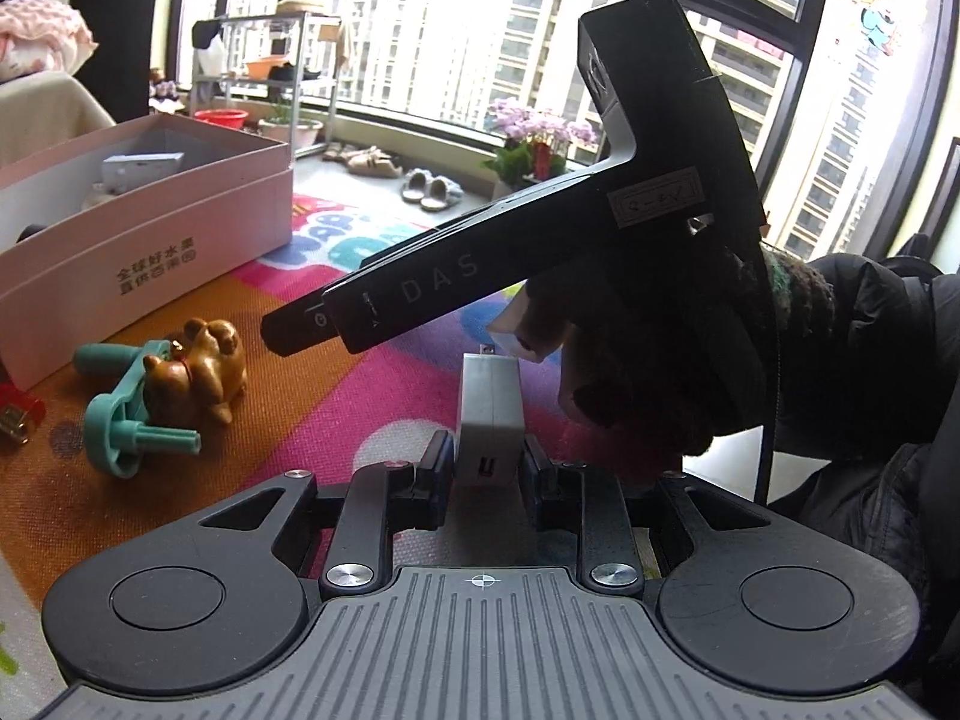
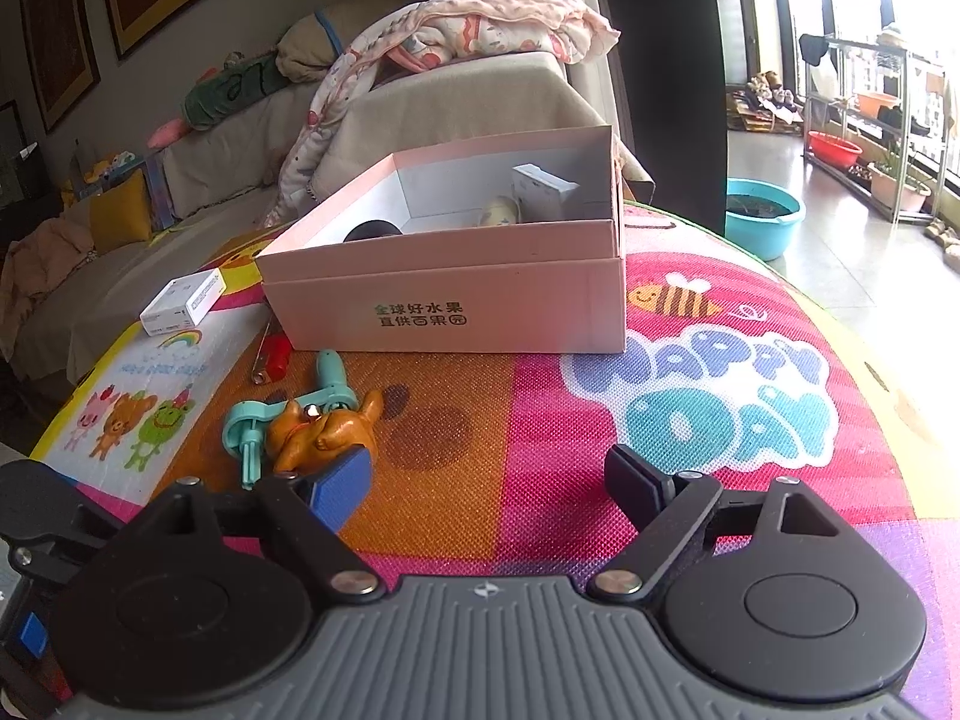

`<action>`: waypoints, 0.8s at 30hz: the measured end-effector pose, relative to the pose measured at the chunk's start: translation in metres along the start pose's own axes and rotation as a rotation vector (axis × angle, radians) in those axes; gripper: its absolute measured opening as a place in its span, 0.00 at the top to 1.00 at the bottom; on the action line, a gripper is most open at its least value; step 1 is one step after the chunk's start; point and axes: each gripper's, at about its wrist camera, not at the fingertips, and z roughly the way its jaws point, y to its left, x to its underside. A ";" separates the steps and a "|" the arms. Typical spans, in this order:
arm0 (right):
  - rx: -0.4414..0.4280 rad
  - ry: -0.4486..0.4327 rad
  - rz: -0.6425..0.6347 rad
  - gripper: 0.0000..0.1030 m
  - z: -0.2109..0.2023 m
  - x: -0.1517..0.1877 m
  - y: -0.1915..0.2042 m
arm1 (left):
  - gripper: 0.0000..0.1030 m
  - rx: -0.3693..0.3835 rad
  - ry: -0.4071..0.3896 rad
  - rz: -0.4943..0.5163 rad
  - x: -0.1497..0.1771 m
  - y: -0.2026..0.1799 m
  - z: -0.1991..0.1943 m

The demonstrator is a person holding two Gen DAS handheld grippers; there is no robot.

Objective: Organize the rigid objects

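My left gripper (image 1: 487, 462) is shut on a white plug-in charger (image 1: 489, 414), prongs pointing away, held low over the mat. The right gripper's black body (image 1: 600, 228) crosses the left wrist view just beyond it. My right gripper (image 2: 489, 480) is open and empty over the mat. A brown dog figurine (image 2: 321, 429) and a teal plastic tool (image 2: 282, 414) lie by its left finger (image 2: 339, 489); both also show in the left wrist view, the dog (image 1: 201, 369) and the tool (image 1: 123, 420). The pink box (image 2: 444, 300) holds a small white box (image 2: 543, 189) and other items.
A white carton (image 2: 183, 300) and a red-handled tool (image 2: 275, 357) lie left of the pink box. The colourful play mat (image 2: 690, 408) covers the surface. A sofa with blankets (image 2: 450, 36) stands behind. A teal basin (image 2: 762, 213) sits on the floor.
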 end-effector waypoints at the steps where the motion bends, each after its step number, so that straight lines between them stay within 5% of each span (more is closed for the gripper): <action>1: -0.002 0.000 0.003 0.17 0.000 0.000 -0.001 | 0.74 -0.017 -0.003 0.000 -0.001 -0.002 0.002; 10: 0.105 -0.049 -0.072 0.17 -0.039 -0.001 0.002 | 0.77 -0.086 -0.072 -0.098 -0.011 -0.005 0.023; 16: 0.145 -0.055 -0.050 0.17 -0.048 -0.002 -0.009 | 0.77 -0.205 -0.081 -0.137 -0.002 0.001 -0.002; 19: 0.121 -0.032 -0.059 0.17 -0.040 0.001 -0.003 | 0.77 -0.305 -0.099 -0.175 0.016 0.007 -0.034; 24: 0.058 0.005 -0.113 0.17 -0.020 0.003 0.022 | 0.77 -0.582 -0.109 -0.285 0.049 0.030 -0.091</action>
